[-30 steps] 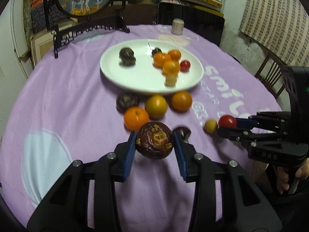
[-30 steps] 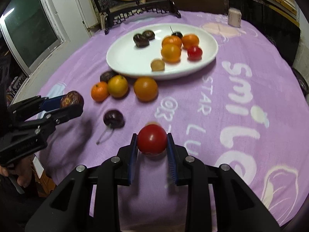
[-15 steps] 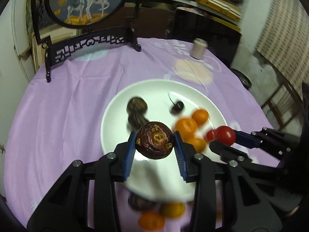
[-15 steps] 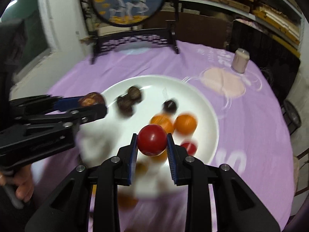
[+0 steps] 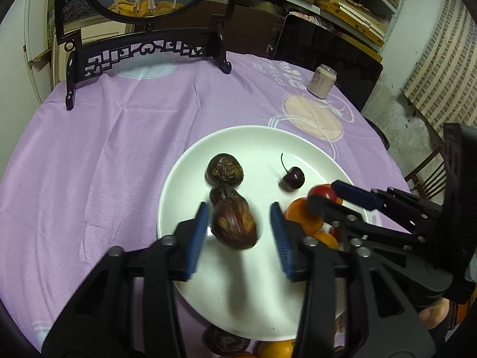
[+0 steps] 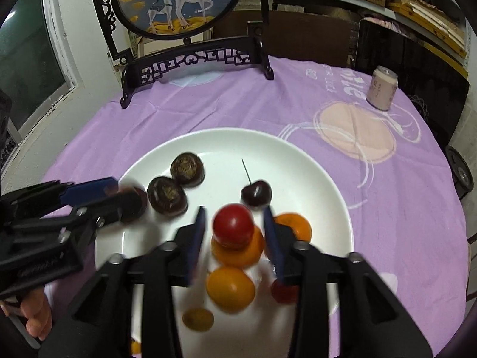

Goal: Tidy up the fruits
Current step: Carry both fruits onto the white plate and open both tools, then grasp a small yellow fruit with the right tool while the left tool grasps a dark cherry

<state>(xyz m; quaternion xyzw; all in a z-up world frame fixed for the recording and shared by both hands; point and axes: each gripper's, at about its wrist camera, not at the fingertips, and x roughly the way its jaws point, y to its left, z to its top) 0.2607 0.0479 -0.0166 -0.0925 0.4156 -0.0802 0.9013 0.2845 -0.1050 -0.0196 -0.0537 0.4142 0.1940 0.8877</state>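
Over the white plate (image 5: pixel 179 179), lower centre of both views: left gripper (image 5: pixel 238 232), jaws opening, pads clear of the dark wrinkled fruit (image 5: pixel 234 223) between them; right gripper (image 6: pixel 234 235), jaws opening, red cherry tomato (image 6: pixel 234 225) loose between its pads, above an orange fruit (image 6: pixel 238 249).

Risks, judged: the tomato lands on rounded fruit and may roll toward the rim; the dark fruit may knock its 2 neighbours (image 5: pixel 224 169); the 2 grippers work close together and could clash.

Plate contents: 3 dark wrinkled fruits at left, 1 cherry (image 6: pixel 256 193) with stem at centre, orange fruits, a yellow one and small red tomatoes at right. Fruits still lie off the plate at the lower edge (image 5: pixel 225 341).
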